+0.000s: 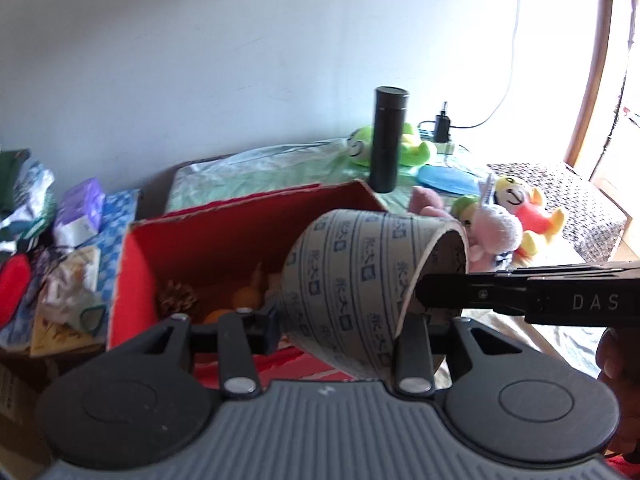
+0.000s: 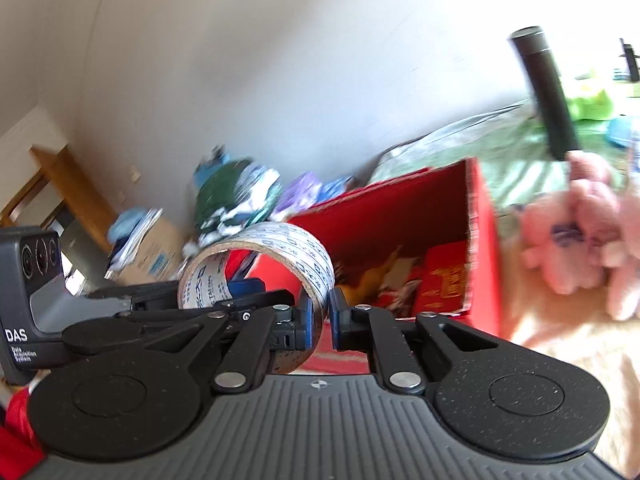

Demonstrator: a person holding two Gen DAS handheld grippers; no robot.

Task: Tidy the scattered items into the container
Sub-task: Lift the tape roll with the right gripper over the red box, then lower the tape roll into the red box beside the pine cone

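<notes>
- Fingers of both grippers are pinching the tape roll (image 1: 360, 288): left gripper (image 1: 340, 320) across its width, right gripper (image 2: 320, 316) narrow on the wall w/ one finger inside the core. Prob. a two-handed carry for steadiness.
- Roll is hanging just in front of the red box (image 1: 224, 232), above its near rim.
- Box is already holding a pinecone (image 1: 178, 300) & oranges.
- Flask (image 1: 387, 140) & plush toys (image 1: 516, 220) are sitting behind/right of box, not blocking.

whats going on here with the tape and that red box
A person is tidying up with a handheld gripper in each hand. Both are on the same roll of tape: the left gripper clamps across its width, and the right gripper pinches its wall. The roll hangs in front of the open red box, which already holds a few things. Plush toys and a black flask are on the bed behind.
</notes>
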